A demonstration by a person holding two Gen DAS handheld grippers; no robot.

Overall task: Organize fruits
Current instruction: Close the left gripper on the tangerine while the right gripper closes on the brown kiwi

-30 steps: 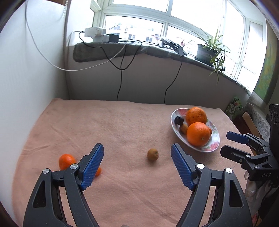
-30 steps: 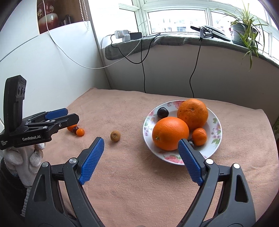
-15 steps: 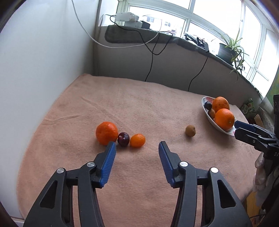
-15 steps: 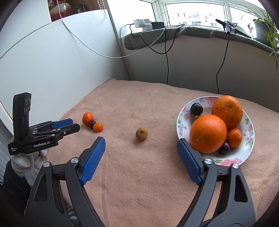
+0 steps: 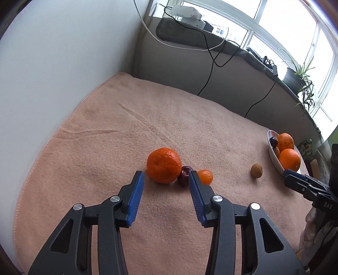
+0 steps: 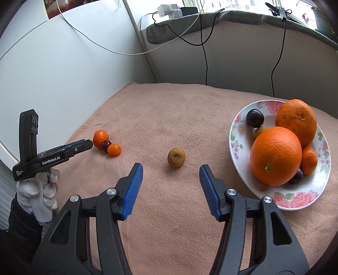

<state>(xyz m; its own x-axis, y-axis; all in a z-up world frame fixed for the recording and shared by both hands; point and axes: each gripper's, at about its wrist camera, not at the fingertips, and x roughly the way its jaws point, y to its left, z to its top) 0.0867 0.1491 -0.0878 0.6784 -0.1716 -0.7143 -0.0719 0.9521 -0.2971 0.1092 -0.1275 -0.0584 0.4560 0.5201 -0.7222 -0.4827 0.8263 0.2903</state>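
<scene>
A mandarin [image 5: 163, 165], a dark plum [image 5: 184, 175] and a small kumquat [image 5: 204, 176] lie together on the peach cloth [image 5: 147, 127]. My left gripper [image 5: 165, 179] is open and empty just in front of the mandarin. A brown fruit [image 6: 176, 157] lies alone mid-table; my right gripper [image 6: 171, 173] is open and empty just short of it. The flowered plate [image 6: 295, 198] at the right holds two large oranges [image 6: 275, 155], a mandarin, plums and a small brown fruit. The three loose fruits also show in the right wrist view [image 6: 106, 142].
A white wall [image 5: 52, 63] borders the table on the left. A ledge behind carries a power strip [image 5: 186, 12], cables and a potted plant [image 5: 295, 78]. The left gripper and gloved hand [image 6: 40, 190] show at the left of the right wrist view.
My left gripper has swung left and closed in on the mandarin group, its jaws narrower. My right gripper has moved left toward the brown fruit, away from the plate.
</scene>
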